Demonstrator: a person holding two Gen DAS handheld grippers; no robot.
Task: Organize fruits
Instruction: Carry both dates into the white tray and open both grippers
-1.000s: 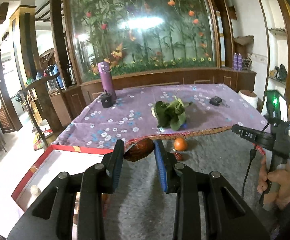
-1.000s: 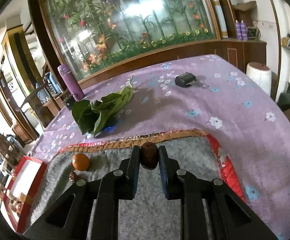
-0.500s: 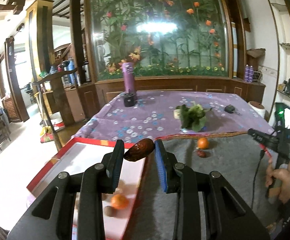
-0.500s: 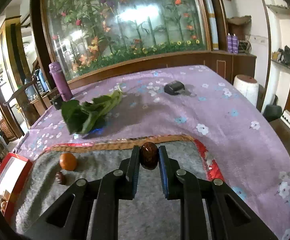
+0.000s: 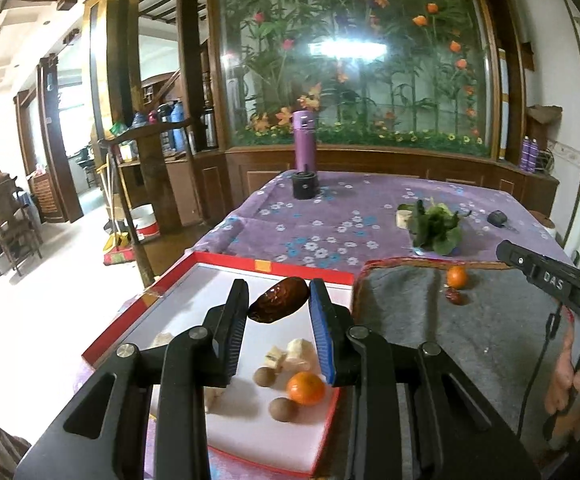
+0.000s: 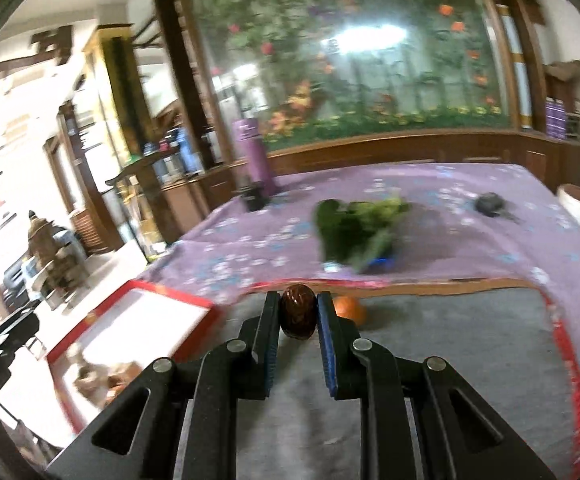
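Gripping dates: left gripper (image 5: 278, 300) above red tray (image 5: 226, 259), right gripper (image 6: 297, 312).

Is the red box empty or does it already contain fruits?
Not empty: the red box holds a tangerine, two small brown fruits and pale pieces.

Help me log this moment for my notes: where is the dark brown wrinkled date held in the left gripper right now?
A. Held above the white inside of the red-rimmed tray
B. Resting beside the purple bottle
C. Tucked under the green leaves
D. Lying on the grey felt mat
A: the left gripper pinches the dark brown wrinkled date in the air over the red-rimmed tray, not yet set down.
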